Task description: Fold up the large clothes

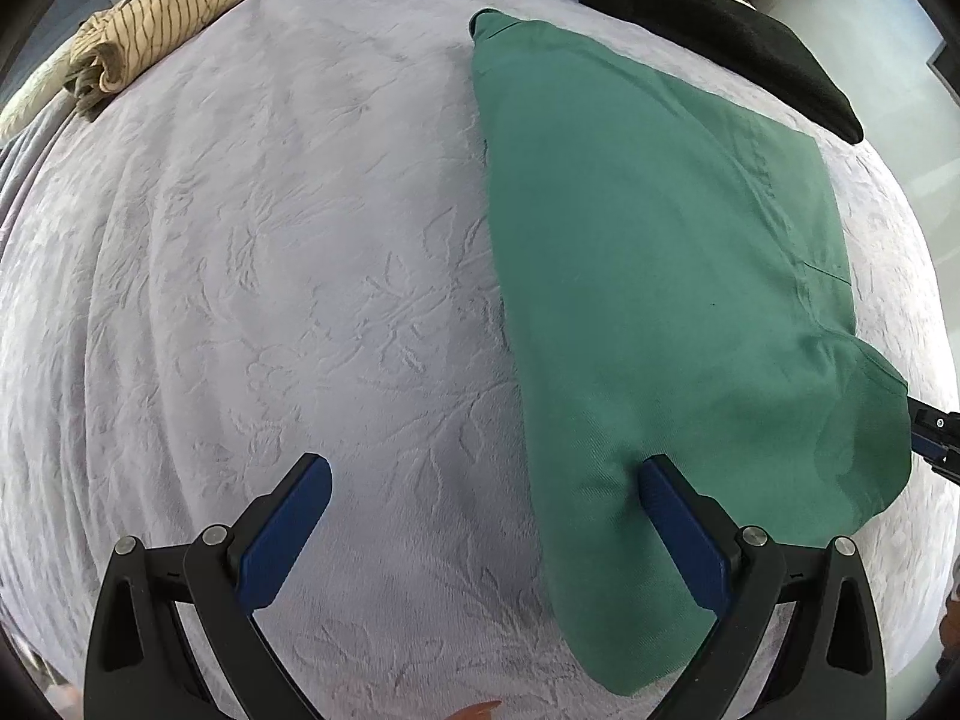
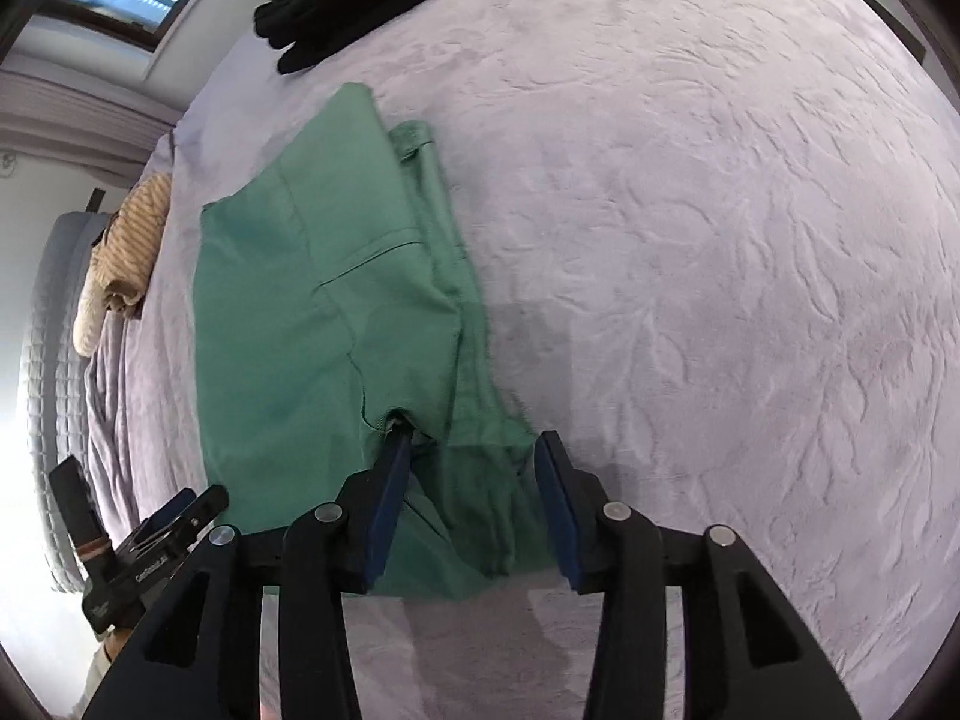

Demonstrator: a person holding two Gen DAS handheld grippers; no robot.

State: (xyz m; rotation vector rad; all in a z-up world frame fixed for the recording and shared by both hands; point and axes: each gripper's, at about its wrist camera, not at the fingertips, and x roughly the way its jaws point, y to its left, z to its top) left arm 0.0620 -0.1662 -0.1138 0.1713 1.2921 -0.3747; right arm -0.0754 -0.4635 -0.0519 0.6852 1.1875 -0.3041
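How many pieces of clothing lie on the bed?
3: green garment in the middle, black garment at the far edge, striped garment at the side edge. More may be outside view.

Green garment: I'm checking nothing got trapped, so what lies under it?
The green garment lies flat on the lilac bedspread, which shows around it. What's directly underneath is covered.

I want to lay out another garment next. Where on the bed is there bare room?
The bedspread is bare between the green garment and the striped bundle, and again on the garment's other side. The black clothing crowds the far edge.
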